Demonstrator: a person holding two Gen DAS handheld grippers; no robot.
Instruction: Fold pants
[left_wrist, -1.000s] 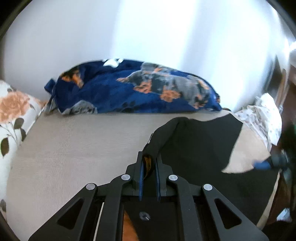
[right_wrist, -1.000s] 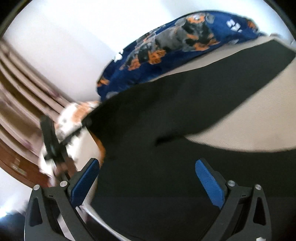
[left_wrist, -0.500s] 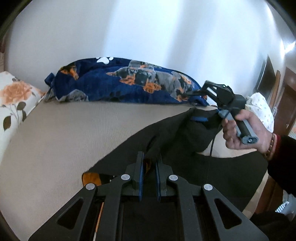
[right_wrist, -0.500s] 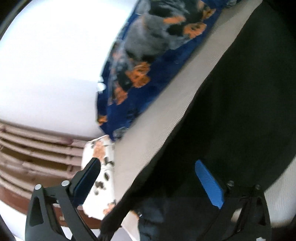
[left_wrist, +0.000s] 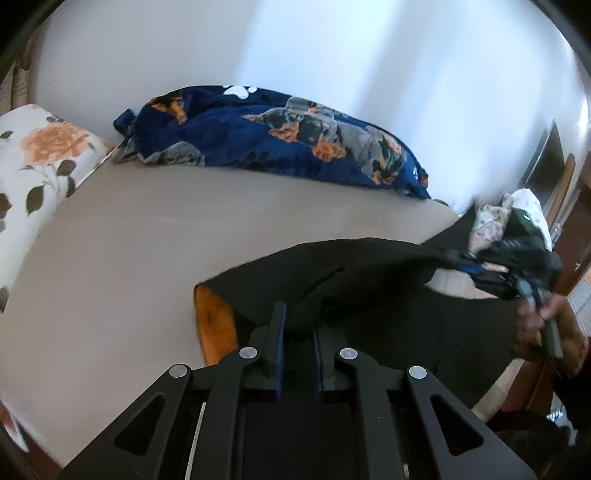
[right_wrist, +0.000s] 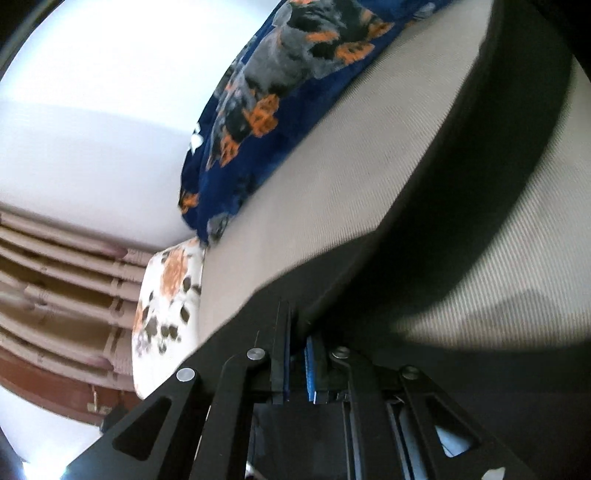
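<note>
I am gripping the black pants (left_wrist: 388, 295) on the bed (left_wrist: 147, 240) with both claws, fold barely begun.
Left claw (left_wrist: 299, 325) is pinching fabric; right claw (right_wrist: 297, 354), having just been closing, is clamping an edge; pants are lying partly lifted, unfolded.

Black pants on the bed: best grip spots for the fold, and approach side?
Pinch the black pants at the edge, one gripper at each end, coming in low from the near side. The left gripper and right gripper each clamp a raised fold there.

The right gripper (right_wrist: 298, 360) has just closed its jaws onto the black pants (right_wrist: 480, 177).
</note>
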